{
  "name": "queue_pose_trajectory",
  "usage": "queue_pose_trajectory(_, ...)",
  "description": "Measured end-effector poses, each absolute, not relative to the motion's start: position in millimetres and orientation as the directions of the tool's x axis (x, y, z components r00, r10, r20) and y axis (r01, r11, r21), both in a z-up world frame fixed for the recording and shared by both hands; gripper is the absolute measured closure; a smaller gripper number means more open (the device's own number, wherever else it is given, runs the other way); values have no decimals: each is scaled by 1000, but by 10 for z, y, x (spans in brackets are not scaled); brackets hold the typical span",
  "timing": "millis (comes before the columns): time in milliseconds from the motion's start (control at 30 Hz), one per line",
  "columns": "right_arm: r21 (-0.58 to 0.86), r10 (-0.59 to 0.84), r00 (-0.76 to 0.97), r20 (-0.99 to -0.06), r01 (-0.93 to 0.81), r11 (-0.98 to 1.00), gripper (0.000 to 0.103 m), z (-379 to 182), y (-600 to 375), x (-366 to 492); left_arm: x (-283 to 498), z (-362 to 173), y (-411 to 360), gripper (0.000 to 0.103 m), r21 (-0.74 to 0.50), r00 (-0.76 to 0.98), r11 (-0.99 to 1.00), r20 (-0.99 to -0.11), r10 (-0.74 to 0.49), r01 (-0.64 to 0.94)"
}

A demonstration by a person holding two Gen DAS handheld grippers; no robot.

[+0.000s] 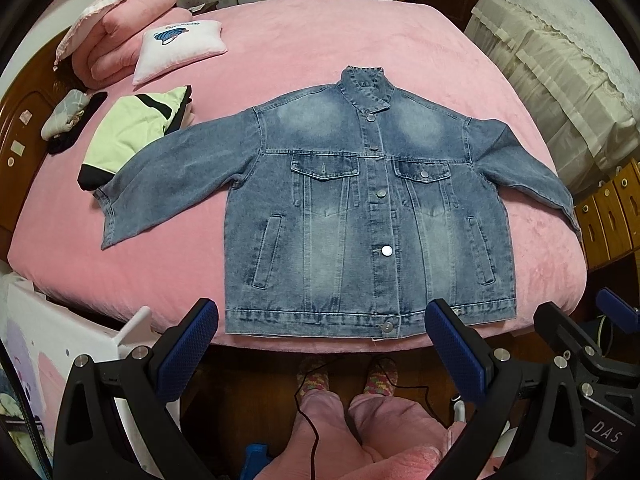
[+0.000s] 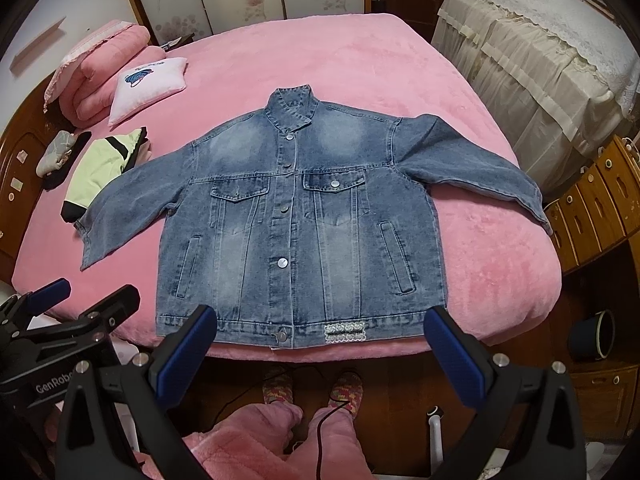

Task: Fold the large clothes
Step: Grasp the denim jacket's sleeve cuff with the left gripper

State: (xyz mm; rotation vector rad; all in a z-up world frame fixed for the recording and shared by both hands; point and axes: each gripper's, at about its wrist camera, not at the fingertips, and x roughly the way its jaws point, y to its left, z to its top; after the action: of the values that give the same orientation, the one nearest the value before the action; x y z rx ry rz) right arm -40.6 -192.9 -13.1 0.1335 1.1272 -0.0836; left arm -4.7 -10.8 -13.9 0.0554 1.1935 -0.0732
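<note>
Both grippers' blue textured jaws spread wide and empty, left gripper (image 1: 322,338), right gripper (image 2: 320,338), faded denim jacket (image 1: 360,208) flat on plush pink bedspread (image 1: 320,52)

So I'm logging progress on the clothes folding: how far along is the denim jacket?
Done: the denim jacket lies spread flat on the pink bed, front up, buttoned, both sleeves out. In hand: nothing; the left tool and right tool are open, held near the hem without touching it. Left: every fold, sleeves in first, then the body.
</note>
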Motion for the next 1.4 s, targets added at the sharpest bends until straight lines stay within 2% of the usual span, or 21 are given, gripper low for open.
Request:
queue_pose_trajectory(233, 68, 23, 439, -898, 86, 994, 0, -136, -2092, -363, -68, -178, -167, 1, -61, 362, 998, -930, -62, 15)
queue_pose_trajectory(500, 20, 32, 447, -894, -33, 999, 0, -280, -2118, -158, -204, -458, 51, 1, -171, 304, 967, -947, -109, -188)
queue_pose_trajectory(767, -12, 33, 415, -909, -106, 994, 1, -453, -1832, 288, -174, -580, 982, 1, -250, 340, 834, -937, -81, -492)
queue_pose_trajectory(900, -29, 29, 427, -904, -127, 991, 6, -514, -1576, 530, -22, -744, 1559, 1, -301, 343, 743, -934, -103, -598)
queue_pose_trajectory(1033, -73, -6, 387, -922, -158, 985, 8, -679, -1181, 803, 311, -907, 2232, 4, -309, 323, 689, -940, -114, -656)
queue_pose_trajectory(1167, -93, -30, 329, -944, -177, 980, 9, -881, -645, 1057, 827, -1170, 3010, 5, -254, 268, 645, -960, -79, -721)
queue_pose_trajectory(1300, -110, -57, 292, -955, -171, 979, 9, -1060, -153, 1253, 1289, -1646, 3764, 21, -196, 190, 559, -979, -69, -806)
queue_pose_trajectory(1367, -114, -63, 278, -959, -172, 979, 9, -1156, 93, 1337, 1444, -1913, 4083, 35, -179, 168, 504, -983, -66, -845)
queue_pose_trajectory(1400, -113, -63, 270, -961, -173, 978, 9, -1205, 205, 1373, 1507, -2037, 4221, 37, -172, 160, 477, -985, -65, -862)
